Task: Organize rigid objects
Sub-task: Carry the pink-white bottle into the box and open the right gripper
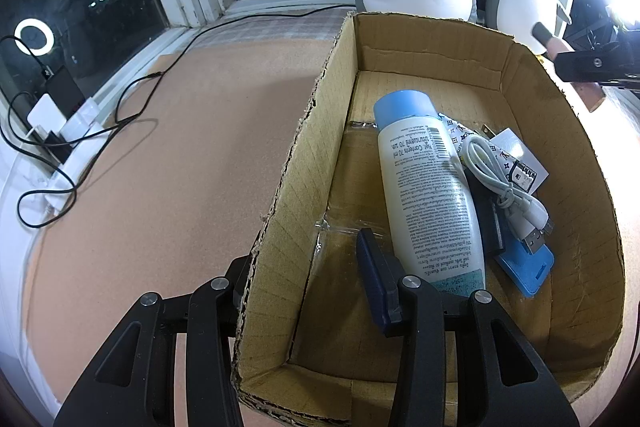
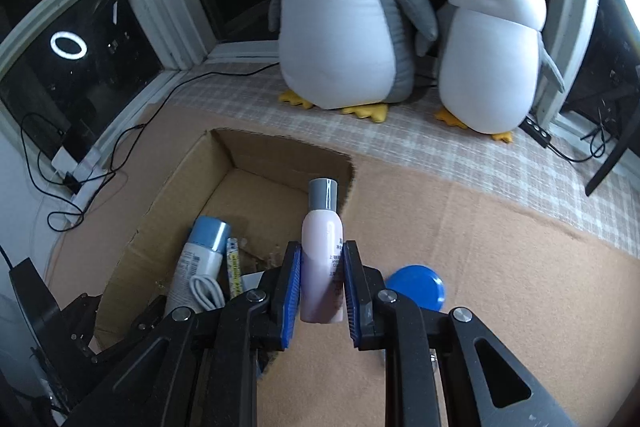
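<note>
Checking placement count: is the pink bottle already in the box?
No, the pink bottle is clamped in the right gripper, outside the cardboard box.

The cardboard box sits on the desk. Inside it, the large bottle lies left of the coiled cable, which rests on flat items. Behind the box, two plush penguins stand side by side. A round lid lies on the desk right of the box.
</note>
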